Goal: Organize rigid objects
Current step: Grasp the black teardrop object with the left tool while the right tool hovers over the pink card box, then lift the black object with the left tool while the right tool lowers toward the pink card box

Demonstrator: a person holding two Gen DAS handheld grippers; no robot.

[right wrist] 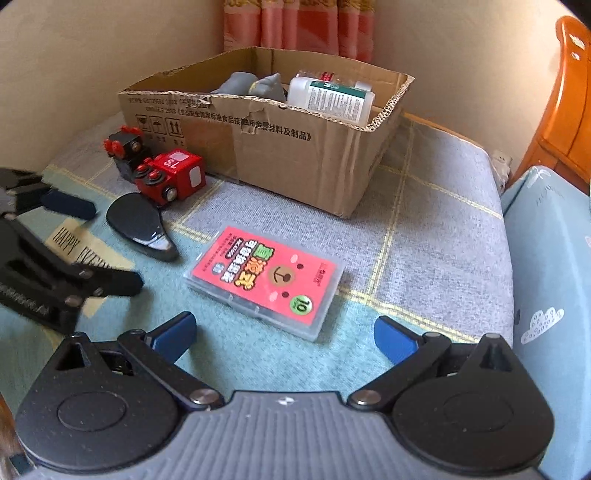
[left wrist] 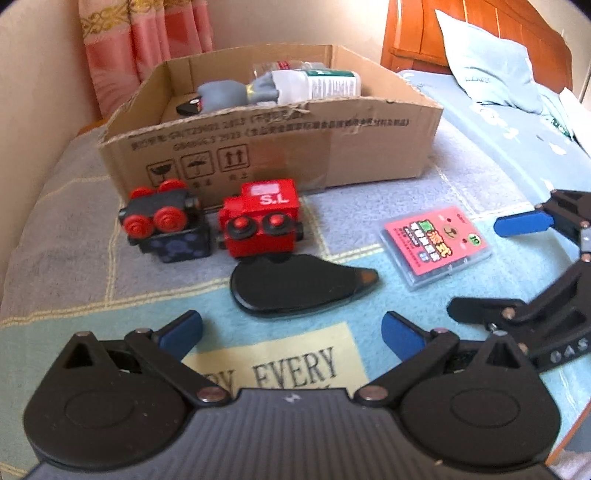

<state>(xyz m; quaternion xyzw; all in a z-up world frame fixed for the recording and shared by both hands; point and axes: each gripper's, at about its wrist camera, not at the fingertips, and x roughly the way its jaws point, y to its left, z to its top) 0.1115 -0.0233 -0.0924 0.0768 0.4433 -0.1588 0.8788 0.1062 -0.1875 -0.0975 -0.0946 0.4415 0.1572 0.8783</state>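
A black toy train car [left wrist: 164,225] [right wrist: 125,147] and a red toy train car [left wrist: 260,221] [right wrist: 171,177] lie on their sides on the blanket in front of a cardboard box [left wrist: 280,147] [right wrist: 295,158]. A flat black teardrop-shaped object [left wrist: 295,288] [right wrist: 142,225] lies just nearer than the red car. A clear case with a pink label [left wrist: 436,245] [right wrist: 264,282] lies to the right. My left gripper [left wrist: 291,332] is open and empty, just short of the black object. My right gripper [right wrist: 284,338] is open and empty, just short of the pink case.
The box holds a grey toy [left wrist: 225,96] [right wrist: 251,86] and a white bottle [left wrist: 317,83] [right wrist: 332,98]. Pink curtains [left wrist: 144,40] and a beige wall stand behind. A pillow [left wrist: 491,62] and a wooden headboard [left wrist: 480,26] are at the right.
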